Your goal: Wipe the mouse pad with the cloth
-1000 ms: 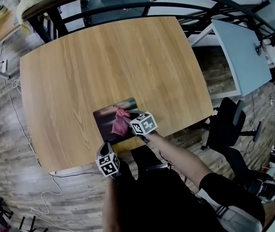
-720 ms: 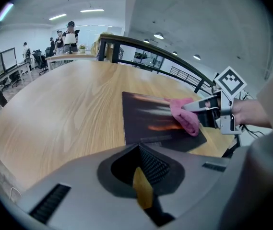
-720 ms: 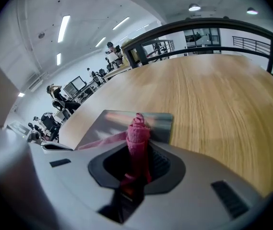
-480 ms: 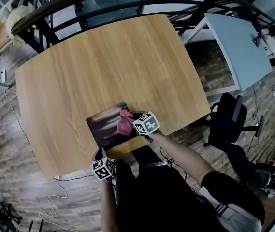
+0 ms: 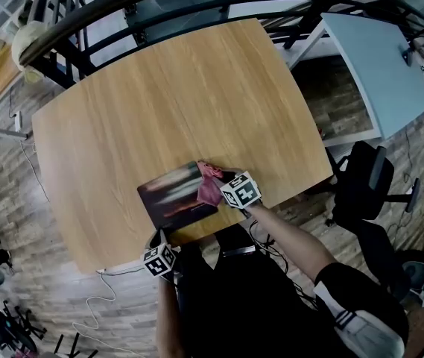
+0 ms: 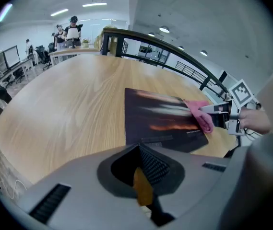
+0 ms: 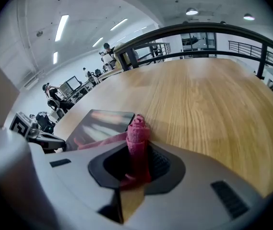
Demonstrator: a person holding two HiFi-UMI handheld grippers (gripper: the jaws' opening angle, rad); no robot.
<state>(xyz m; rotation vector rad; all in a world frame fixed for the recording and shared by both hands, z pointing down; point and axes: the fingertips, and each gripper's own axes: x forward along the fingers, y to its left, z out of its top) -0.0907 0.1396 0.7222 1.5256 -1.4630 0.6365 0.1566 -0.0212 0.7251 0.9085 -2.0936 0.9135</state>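
right claw (image 7: pixel 135 164) clenched on pink crumpled cloth (image 5: pixel 209 188) at right end of dark rectangular mouse pad (image 5: pixel 168 198), near wooden bench (image 5: pixel 174 88) front edge; left claw (image 6: pixel 141 178) closed, empty. wiping seemingly underway, remainder unclear.

Bright, even ceiling-strip lighting; strong fisheye distortion, dark corners.

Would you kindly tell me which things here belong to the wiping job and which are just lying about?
Job in hand: mouse pad; pink cloth; right gripper, shut on the cloth; wooden table under the pad.
Lying about: left gripper, shut, empty; office chair; pale blue desk.
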